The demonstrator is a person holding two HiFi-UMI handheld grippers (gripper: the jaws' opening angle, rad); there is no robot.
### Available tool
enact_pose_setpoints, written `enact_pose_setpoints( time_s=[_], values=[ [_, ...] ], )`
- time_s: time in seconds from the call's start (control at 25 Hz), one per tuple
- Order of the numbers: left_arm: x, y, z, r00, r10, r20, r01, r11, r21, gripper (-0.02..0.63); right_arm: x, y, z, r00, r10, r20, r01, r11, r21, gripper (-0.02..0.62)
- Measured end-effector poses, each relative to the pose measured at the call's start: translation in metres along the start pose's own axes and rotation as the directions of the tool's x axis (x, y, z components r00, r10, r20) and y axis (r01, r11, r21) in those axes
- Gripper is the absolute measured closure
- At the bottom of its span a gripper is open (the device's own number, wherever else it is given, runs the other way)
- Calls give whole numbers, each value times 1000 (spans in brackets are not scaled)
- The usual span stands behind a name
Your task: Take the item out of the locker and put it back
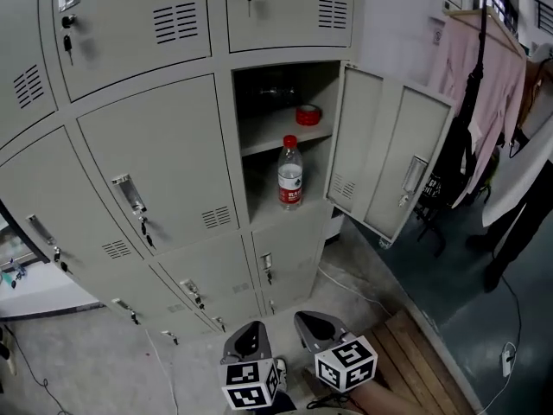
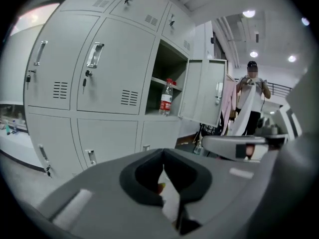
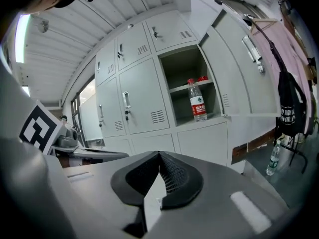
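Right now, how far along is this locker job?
Done: the locker door stands open. In hand: nothing; the left claw and right claw are both shut and empty, well back from it. Left: the water bottle stands on its shelf inside, so taking it out and returning it seemingly both remain.

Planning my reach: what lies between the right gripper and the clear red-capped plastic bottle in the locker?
Nothing stands there: head view shows bare floor between the right gripper and the bottle.

Bottle (image 1: 290, 173) at front, btm of open locker (image 1: 259, 199); tape roll (image 1: 308, 114) on shelf (image 1: 268, 137) above.
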State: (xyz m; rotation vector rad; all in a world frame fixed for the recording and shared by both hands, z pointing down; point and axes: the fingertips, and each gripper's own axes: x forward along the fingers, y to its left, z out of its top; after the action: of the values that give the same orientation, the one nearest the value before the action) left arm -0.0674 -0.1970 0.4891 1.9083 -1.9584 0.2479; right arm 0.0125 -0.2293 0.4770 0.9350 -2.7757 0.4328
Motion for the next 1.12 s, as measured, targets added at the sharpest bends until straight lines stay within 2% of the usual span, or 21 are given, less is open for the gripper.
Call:
enact_pose_setpoints(
  time_s=[0.04, 0.12, 0.32, 0.6, 0.88, 1.0, 1.12],
  values=[
    [13, 6, 8, 1000, -3, 0, 3, 1000, 3, 598, 16, -10, 8, 1000, -5, 5, 5, 1000, -3, 588],
    [37, 15, 25, 1000, -10, 4, 10, 1000, 11, 598, 47, -31, 27, 1000, -11, 16, 11, 1000, -6, 533],
    [90, 35, 58, 1000, -29, 3, 29, 999, 19, 598, 128, -91, 81, 996, -59, 64, 61, 998, -18, 334],
    [146, 45, 88, 998, -66, -7, 67, 998, 23, 598, 206, -169, 150, 972, -201, 126, 212, 974, -81, 224],
    [175, 51, 96, 997, -74, -27, 75, 997, 35, 598, 253, -198, 171, 972, -205, 118, 217, 971, -99, 210],
    [179, 55, 94, 997, -64, -38, 65, 997, 29, 598, 264, -201, 172, 969, -212, 128, 226, 968, -113, 271],
    [182, 58, 92, 997, -57, -45, 58, 998, 27, 598, 264, -202, 173, 966, -219, 141, 235, 965, -116, 284]
  ],
)
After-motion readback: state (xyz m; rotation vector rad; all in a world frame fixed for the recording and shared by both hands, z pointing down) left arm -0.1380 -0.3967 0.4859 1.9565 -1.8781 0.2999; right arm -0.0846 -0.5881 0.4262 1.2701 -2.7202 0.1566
